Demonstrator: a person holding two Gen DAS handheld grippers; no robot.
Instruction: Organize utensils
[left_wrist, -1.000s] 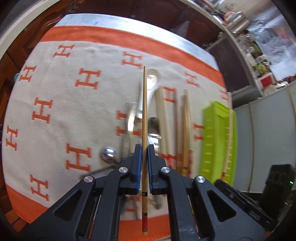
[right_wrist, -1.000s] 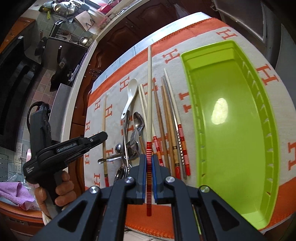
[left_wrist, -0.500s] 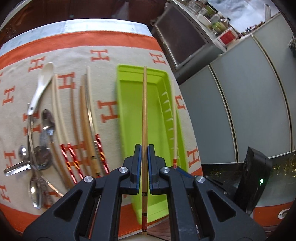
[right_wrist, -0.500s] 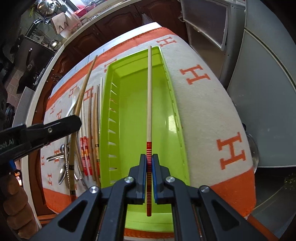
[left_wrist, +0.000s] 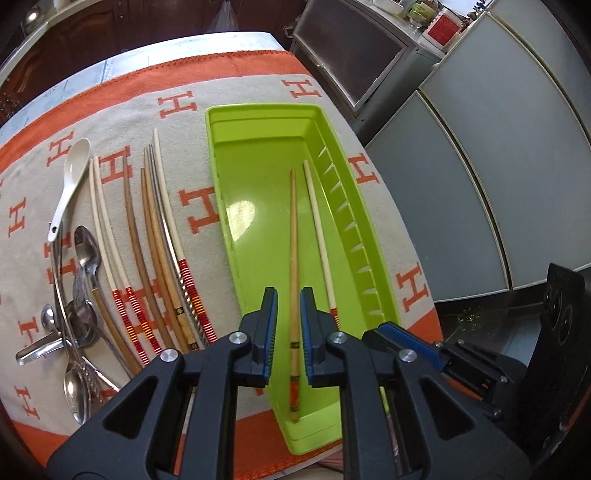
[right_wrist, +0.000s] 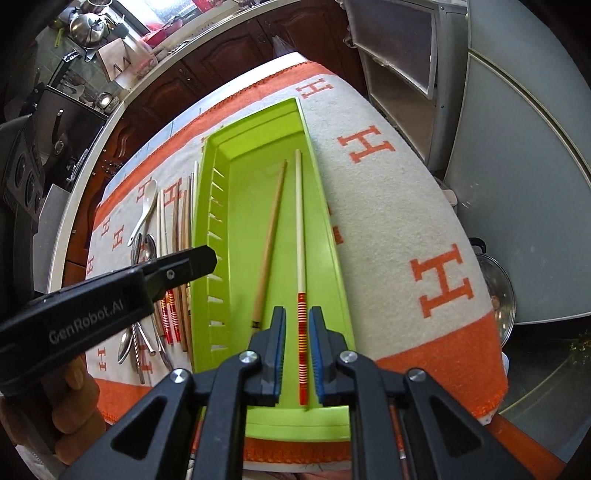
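Note:
A green tray (left_wrist: 258, 155) (right_wrist: 255, 133) lies on the orange-and-cream cloth. A tan bamboo chopstick (left_wrist: 293, 236) (right_wrist: 269, 236) and a pale chopstick with red-striped end (left_wrist: 317, 229) (right_wrist: 300, 236) lie in the tray. My left gripper (left_wrist: 288, 332) is open, its jaws either side of the bamboo chopstick, not touching it. My right gripper (right_wrist: 297, 343) is open, its jaws either side of the red-striped chopstick. Several more chopsticks (left_wrist: 155, 236) and a white spoon (left_wrist: 70, 181) lie left of the tray.
Several metal spoons (left_wrist: 79, 295) lie at the cloth's left. The left gripper's body (right_wrist: 92, 295) reaches over the tray's left rim in the right wrist view. Grey cabinet doors (left_wrist: 480, 166) stand right of the table. A steel pot (right_wrist: 496, 295) sits below the table's right edge.
Both grippers moved right over the tray, then opened. The bamboo chopstick and the red-striped chopstick dropped out of the jaws and now lie in the tray.

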